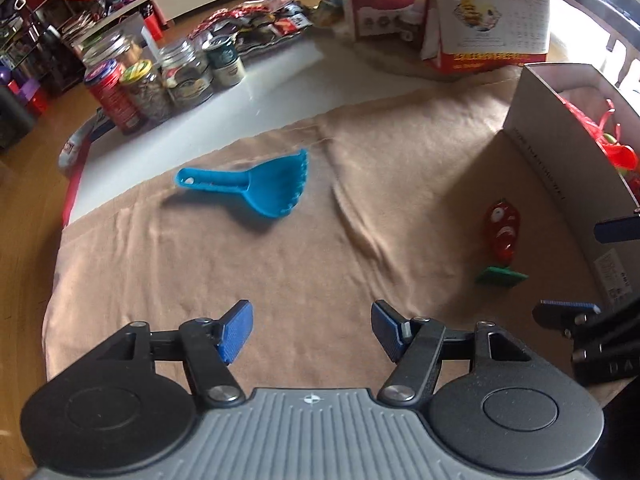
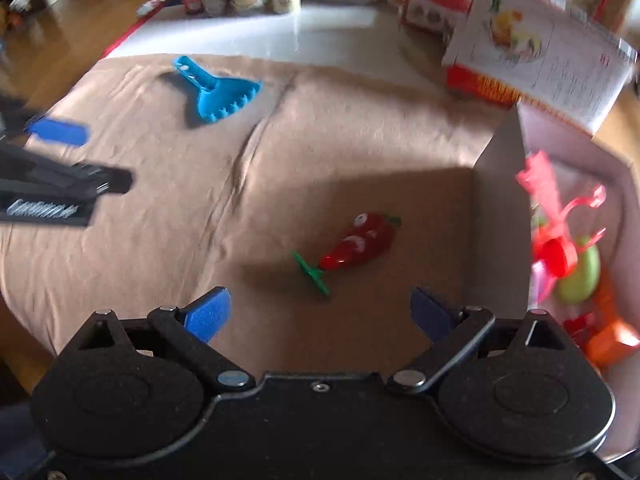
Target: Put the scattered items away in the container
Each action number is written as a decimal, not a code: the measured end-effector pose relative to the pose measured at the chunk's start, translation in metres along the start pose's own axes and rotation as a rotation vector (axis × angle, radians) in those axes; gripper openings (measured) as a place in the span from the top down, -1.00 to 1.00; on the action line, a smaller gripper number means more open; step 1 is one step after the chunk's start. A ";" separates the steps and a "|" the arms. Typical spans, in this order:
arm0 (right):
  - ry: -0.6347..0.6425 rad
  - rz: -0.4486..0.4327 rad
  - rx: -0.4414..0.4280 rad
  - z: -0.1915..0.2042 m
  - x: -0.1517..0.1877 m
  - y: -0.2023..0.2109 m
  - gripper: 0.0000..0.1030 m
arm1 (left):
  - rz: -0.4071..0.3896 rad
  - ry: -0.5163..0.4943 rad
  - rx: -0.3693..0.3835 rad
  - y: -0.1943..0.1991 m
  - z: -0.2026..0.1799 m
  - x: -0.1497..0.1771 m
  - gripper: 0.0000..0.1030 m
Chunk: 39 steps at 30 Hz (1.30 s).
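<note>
Two grippers, left [image 1: 312, 330] and right [image 2: 320, 314], hung spread and empty above the brown cloth [image 1: 248, 256], where a blue rake [image 1: 256, 186] lay at eleven o'clock and a red pepper toy [image 2: 358, 244] just beside the box [image 1: 560, 168].

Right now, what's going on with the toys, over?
Left gripper and right gripper open, empty. Blue scoop and red chili toy lie on the cloth, outside the box. Nothing in the way.
</note>
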State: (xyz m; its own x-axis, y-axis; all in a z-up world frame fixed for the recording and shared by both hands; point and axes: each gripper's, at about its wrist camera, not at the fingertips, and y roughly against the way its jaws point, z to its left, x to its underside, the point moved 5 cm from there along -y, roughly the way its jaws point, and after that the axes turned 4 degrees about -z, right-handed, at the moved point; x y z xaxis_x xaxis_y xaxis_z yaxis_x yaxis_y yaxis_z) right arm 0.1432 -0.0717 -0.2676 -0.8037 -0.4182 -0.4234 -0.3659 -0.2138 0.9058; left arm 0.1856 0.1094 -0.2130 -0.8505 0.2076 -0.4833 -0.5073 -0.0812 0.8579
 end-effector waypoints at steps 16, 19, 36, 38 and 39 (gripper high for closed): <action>-0.235 0.132 0.021 -0.002 -0.008 -0.083 -0.15 | 0.059 0.056 -0.001 -0.048 0.052 0.034 -0.29; -0.229 0.139 -0.002 0.003 -0.009 -0.091 -0.06 | 0.062 0.067 0.002 -0.050 0.056 0.036 -0.29; 0.195 0.134 -0.165 0.084 0.010 -0.091 0.49 | 0.071 0.051 -0.002 -0.059 0.057 0.033 -0.29; 0.180 0.116 -0.174 0.081 0.012 -0.086 0.41 | 0.062 0.041 -0.001 -0.060 0.054 0.028 -0.30; 0.171 0.111 -0.179 0.079 0.012 -0.084 0.26 | 0.056 0.040 -0.006 -0.061 0.054 0.024 -0.34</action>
State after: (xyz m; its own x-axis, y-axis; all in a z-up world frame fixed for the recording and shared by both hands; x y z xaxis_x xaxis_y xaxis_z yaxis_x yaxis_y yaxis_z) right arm 0.1276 0.0110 -0.3474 -0.7378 -0.5876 -0.3321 -0.1787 -0.3044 0.9356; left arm 0.2038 0.1722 -0.2670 -0.8824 0.1632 -0.4412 -0.4595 -0.0973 0.8829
